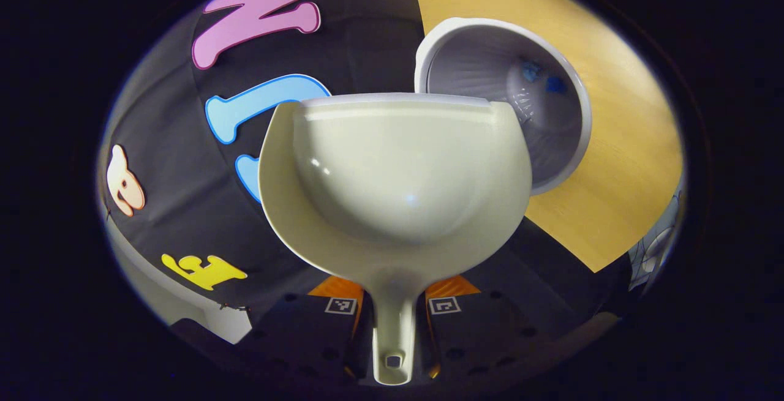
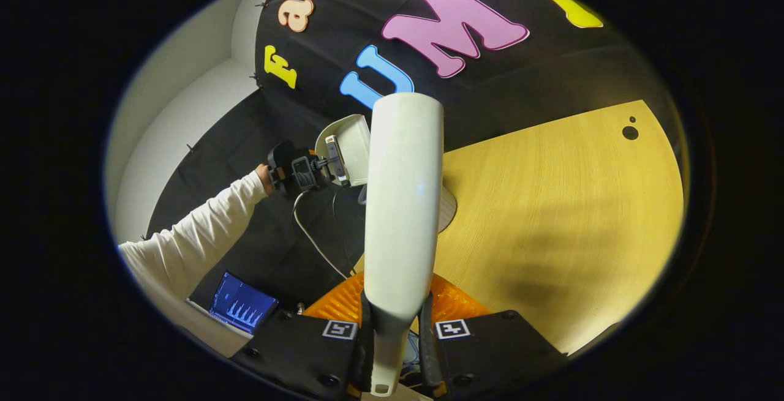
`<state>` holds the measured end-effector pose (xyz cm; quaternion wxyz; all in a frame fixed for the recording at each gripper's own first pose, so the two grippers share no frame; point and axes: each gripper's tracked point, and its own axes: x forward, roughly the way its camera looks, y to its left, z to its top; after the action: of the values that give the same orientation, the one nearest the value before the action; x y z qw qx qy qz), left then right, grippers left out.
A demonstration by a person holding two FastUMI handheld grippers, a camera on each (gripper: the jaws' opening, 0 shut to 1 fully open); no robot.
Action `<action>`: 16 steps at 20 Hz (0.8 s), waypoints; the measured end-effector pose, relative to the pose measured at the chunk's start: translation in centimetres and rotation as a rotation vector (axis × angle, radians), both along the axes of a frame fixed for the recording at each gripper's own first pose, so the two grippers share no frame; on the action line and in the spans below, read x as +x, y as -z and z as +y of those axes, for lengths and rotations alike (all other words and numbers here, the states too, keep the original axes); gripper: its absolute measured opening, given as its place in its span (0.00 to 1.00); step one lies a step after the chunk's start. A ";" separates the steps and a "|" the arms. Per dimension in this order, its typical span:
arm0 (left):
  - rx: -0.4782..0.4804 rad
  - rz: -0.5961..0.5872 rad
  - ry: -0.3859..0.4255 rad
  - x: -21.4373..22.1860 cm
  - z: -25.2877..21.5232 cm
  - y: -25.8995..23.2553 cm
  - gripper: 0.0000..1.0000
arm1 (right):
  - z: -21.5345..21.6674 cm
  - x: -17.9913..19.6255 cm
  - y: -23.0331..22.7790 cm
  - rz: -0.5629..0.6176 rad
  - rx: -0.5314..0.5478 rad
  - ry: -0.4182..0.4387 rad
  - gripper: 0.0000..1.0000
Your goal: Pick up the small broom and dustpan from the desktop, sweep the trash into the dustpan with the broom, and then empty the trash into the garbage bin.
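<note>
Dustpan and broom both gripped

The cream plastic dustpan (image 1: 392, 168) was clamped by its handle in the left gripper (image 1: 392, 315), the white plastic garbage bin (image 1: 551, 70) just beyond its jaws; the right gripper (image 2: 395, 333) was closed on the cream small broom (image 2: 401, 205).

Pale wooden desktop (image 2: 551, 205) — white garbage bin (image 1: 551, 119) at its edge, by the cloth.

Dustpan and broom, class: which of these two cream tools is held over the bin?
The dustpan, gripped by the left gripper, its lip at the bin; the broom hangs above the desktop.
</note>
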<state>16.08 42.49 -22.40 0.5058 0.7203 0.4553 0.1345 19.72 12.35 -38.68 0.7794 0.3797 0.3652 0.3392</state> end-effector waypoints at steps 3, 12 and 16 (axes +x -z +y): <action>-0.071 -0.083 0.035 -0.2 -0.6 -0.1 0.27 | 0.4 -0.3 -0.3 -0.009 -0.008 -0.015 0.32; -0.590 -0.577 0.045 -1.7 -3.8 1.0 0.26 | 2.8 -0.5 -2.0 -0.033 -0.012 -0.070 0.36; -0.907 -0.727 -0.044 -0.7 -4.6 3.2 0.24 | 4.3 -0.7 -2.6 -0.051 -0.049 -0.106 0.32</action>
<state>15.43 37.93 -25.64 0.8847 0.3295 0.2793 0.1751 19.02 16.64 -36.04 0.7785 0.3316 0.3730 0.3806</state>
